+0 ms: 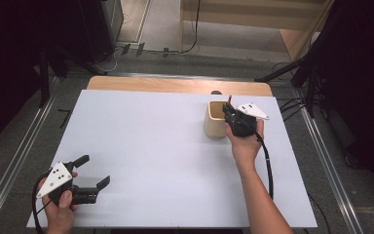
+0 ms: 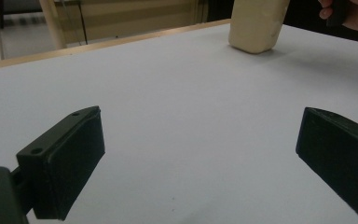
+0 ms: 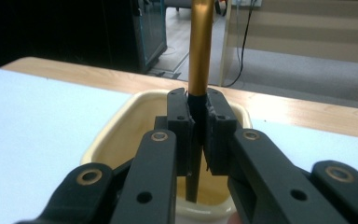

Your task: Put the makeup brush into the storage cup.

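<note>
A cream, squarish cup [image 1: 215,122] stands at the right rear of the white table top [image 1: 156,146]. My right gripper [image 1: 230,113] hangs over the cup's mouth and is shut on a slim upright stick. In the right gripper view, my right gripper [image 3: 198,126] pinches the stick [image 3: 200,46] where its gold upper shaft meets its black lower part. The black end reaches down inside the cup [image 3: 116,128]. My left gripper [image 1: 96,169] rests low at the table's front left, open and empty. From the left gripper view, my left gripper [image 2: 200,158] faces the cup [image 2: 257,25].
A strip of bare wooden table [image 1: 175,85] runs behind the white top. Beyond it lie floor cables [image 1: 126,48] and dark stand legs [image 1: 292,73]. Metal rails [image 1: 14,161] flank the table on both sides. The hand holding the right gripper [image 2: 354,11] appears past the cup.
</note>
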The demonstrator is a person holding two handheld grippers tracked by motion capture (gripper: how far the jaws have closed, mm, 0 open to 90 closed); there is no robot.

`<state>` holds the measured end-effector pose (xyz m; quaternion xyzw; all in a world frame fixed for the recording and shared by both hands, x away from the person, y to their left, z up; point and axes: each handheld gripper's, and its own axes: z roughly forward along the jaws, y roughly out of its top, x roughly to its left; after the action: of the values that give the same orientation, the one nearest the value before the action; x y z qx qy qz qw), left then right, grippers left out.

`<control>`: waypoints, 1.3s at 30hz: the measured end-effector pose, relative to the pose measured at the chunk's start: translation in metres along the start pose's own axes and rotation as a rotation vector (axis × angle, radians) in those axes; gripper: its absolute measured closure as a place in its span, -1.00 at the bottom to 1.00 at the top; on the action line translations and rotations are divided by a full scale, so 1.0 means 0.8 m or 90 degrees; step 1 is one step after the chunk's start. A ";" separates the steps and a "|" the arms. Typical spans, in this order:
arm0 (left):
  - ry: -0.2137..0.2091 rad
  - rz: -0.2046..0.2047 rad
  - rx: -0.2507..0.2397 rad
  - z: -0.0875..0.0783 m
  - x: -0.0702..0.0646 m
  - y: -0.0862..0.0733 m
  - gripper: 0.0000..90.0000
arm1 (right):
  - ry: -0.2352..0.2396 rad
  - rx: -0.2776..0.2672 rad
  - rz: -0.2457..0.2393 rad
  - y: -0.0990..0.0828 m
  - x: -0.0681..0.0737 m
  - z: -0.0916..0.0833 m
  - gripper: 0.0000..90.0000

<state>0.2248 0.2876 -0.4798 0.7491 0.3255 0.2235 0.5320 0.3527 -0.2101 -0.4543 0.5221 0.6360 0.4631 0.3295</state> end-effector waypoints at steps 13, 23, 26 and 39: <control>-0.001 0.004 -0.007 -0.001 0.000 0.000 -0.96 | 0.002 0.001 0.018 0.002 0.002 -0.005 0.26; -0.001 0.002 -0.007 -0.001 -0.001 0.000 -0.96 | 0.025 -0.014 0.037 0.002 -0.011 -0.039 -0.86; -0.001 0.005 -0.004 0.000 -0.001 0.000 -0.96 | 0.041 -0.014 0.037 -0.005 -0.016 -0.046 -1.00; -0.003 0.007 -0.006 0.001 -0.002 0.000 -0.96 | 0.048 -0.006 0.019 -0.037 -0.022 -0.069 -1.00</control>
<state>0.2240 0.2858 -0.4801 0.7491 0.3190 0.2262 0.5347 0.2964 -0.2417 -0.4638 0.5121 0.6376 0.4905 0.3010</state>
